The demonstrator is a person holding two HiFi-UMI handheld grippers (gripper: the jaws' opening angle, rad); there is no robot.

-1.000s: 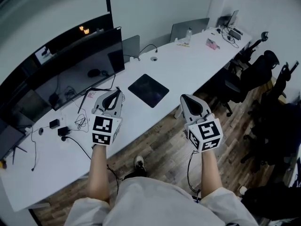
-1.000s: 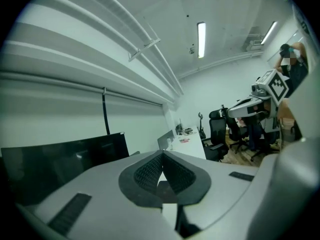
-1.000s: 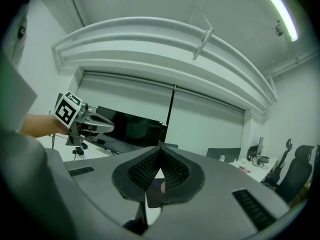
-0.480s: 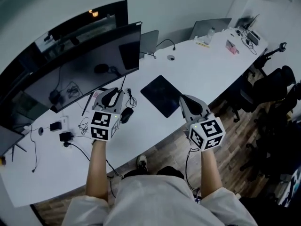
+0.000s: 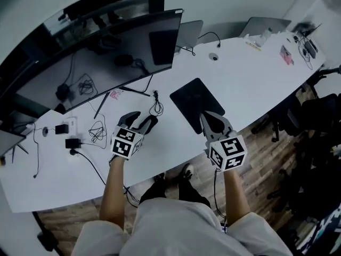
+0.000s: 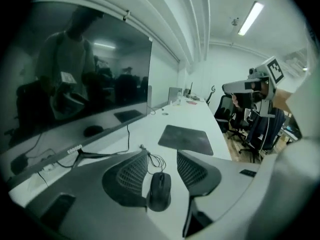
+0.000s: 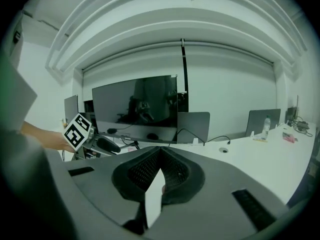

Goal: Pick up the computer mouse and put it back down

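Lowered since a second ago: left gripper (image 5: 139, 120), now at white desk (image 5: 240, 73); jaws just opening, computer mouse (image 6: 159, 190) lying on desk between them, ungripped. Right gripper (image 7: 160, 151): jaws together, empty.

I look down on a long white counter (image 5: 250, 68) that curves below a pale wall (image 5: 234, 4), with a wide dark monitor (image 5: 106, 57) along its back. Wood-plank floor (image 5: 266, 140) runs beside it, black office chairs (image 5: 319, 108) stand at right, and a strip light (image 6: 251, 18) glows overhead.

Left claw (image 6: 162, 156) parting astride mouse (image 6: 159, 190) — right claw (image 7: 160, 151) closed.
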